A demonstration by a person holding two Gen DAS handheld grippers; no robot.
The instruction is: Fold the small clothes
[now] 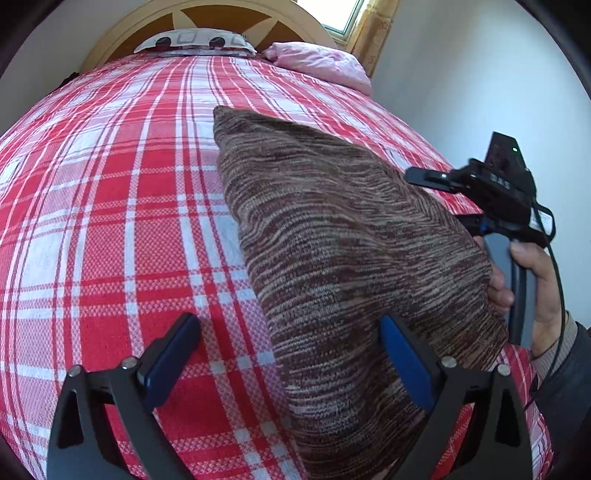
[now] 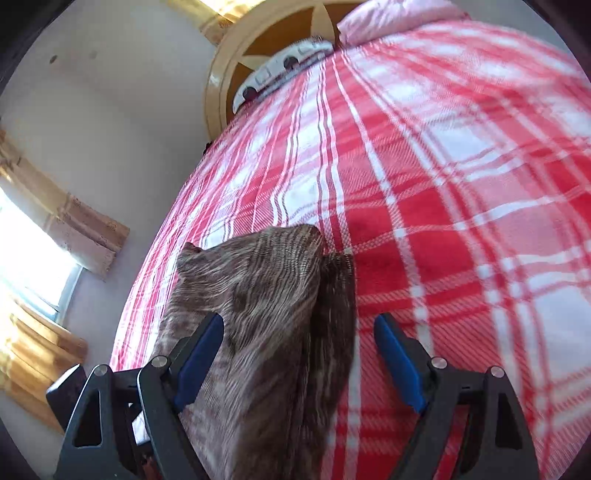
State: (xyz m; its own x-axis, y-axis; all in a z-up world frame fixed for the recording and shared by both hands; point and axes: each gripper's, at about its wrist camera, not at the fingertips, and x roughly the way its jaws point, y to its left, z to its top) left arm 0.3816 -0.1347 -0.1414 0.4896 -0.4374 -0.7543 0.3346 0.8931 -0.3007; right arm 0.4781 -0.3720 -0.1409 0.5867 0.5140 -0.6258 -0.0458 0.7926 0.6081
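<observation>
A brown striped knit garment (image 1: pixel 351 258) lies folded on the red and white plaid bedspread (image 1: pixel 110 221). My left gripper (image 1: pixel 291 332) is open, low over the garment's near left edge; its right finger (image 1: pixel 406 365) rests over the cloth. The right gripper's body (image 1: pixel 491 188) shows in the left wrist view, held by a hand at the garment's right side. In the right wrist view the right gripper (image 2: pixel 299 339) is open, its jaws either side of the garment (image 2: pixel 266 314), touching nothing that I can see. The view is blurred.
A patterned pillow (image 1: pixel 195 40) and a pink pillow (image 1: pixel 321 62) lie at the wooden headboard (image 1: pixel 229 14). A white wall (image 1: pixel 461 92) runs along the bed's right side. A curtained window (image 2: pixel 33 254) is beside the bed.
</observation>
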